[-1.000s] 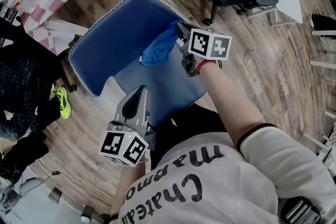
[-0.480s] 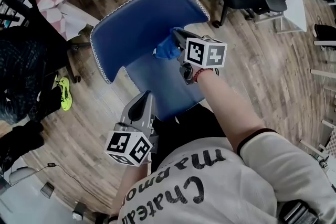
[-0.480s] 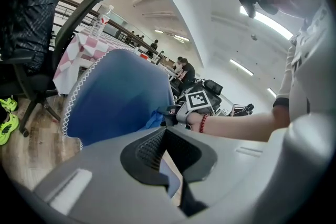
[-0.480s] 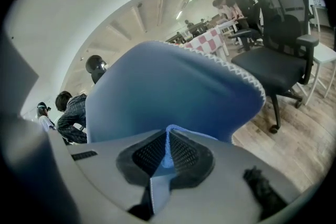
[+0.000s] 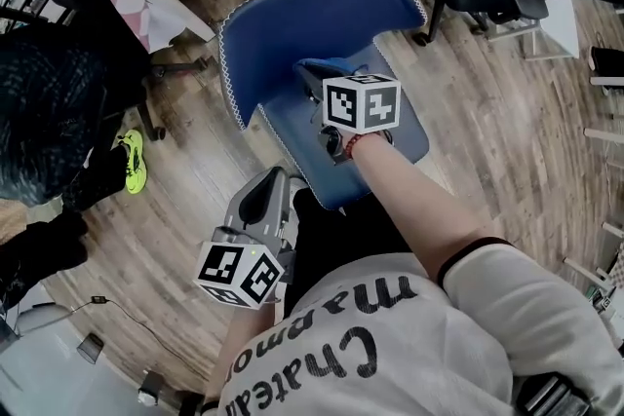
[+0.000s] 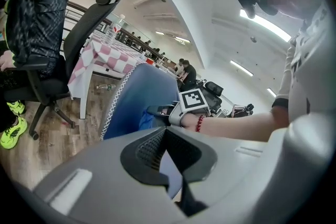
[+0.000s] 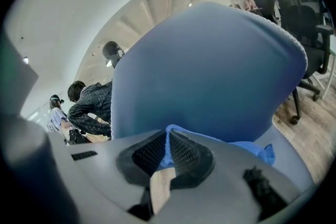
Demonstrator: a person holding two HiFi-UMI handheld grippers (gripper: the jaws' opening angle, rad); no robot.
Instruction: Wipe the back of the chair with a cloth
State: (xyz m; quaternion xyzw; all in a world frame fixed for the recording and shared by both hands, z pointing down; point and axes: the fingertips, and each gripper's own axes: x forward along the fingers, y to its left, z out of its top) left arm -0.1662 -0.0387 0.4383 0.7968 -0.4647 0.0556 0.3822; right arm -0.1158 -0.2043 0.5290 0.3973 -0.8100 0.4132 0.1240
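While the left gripper point(image 5: 265, 185) hangs at seven o'clock in the head view, close to the person's body, jaws closed together on nothing, the right gripper point(image 5: 314, 73) beyond it at twelve o'clock pinches the blue cloth point(image 7: 258, 150) against the blue chair back point(image 5: 302, 10).

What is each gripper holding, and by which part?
The right gripper pinches the cloth by a bunched fold, the rest spilling out to one side. The left gripper is shut on nothing.
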